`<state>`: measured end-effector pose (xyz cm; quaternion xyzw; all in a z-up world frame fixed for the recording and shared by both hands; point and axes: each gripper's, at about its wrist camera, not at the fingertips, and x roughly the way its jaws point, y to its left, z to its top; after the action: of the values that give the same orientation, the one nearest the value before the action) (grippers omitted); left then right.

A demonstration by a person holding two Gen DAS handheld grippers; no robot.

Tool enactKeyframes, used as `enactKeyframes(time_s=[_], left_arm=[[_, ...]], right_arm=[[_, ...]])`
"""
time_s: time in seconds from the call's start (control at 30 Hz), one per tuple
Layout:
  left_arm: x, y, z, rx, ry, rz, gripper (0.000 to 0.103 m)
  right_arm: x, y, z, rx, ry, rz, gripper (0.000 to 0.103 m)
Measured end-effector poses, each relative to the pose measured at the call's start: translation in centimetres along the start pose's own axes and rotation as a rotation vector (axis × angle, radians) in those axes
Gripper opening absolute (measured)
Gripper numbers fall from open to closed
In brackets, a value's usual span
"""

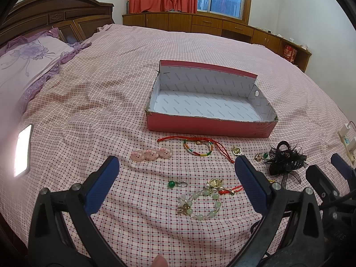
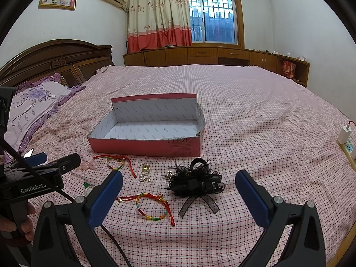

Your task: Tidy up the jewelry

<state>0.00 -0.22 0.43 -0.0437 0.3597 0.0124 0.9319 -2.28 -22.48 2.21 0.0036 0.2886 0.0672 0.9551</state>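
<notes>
Both grippers hang wide open and empty over the checked bedspread (image 2: 255,115): the left gripper (image 1: 176,185) frames a pale green bead bracelet (image 1: 199,205) between its fingers, and the right gripper (image 2: 179,195) frames a rainbow cord bracelet (image 2: 153,207), with a black hair bow (image 2: 195,181) just beyond. Farther back sits the open pink box (image 2: 144,148), nothing inside, with a pink pig hair clip (image 1: 152,153) and more trinkets near its front wall.
</notes>
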Motion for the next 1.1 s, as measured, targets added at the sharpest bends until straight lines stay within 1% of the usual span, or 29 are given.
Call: enactKeyframes(time_s=[0.87, 0.97, 1.1], left_arm=[[0.2, 0.3, 0.0, -0.002, 0.008, -0.002, 0.097], [0.5, 0.7, 0.2, -0.009, 0.006, 0.025, 0.097], [1.2, 1.5, 0.3, -0.025, 0.019, 0.028, 0.097]], right_arm=[[0.2, -0.1, 0.0, 0.003, 0.002, -0.002, 0.103], [0.1, -0.3, -0.1, 0.005, 0.006, -0.006, 0.103], [0.8, -0.7, -0.3, 0.014, 0.012, -0.015, 0.103]])
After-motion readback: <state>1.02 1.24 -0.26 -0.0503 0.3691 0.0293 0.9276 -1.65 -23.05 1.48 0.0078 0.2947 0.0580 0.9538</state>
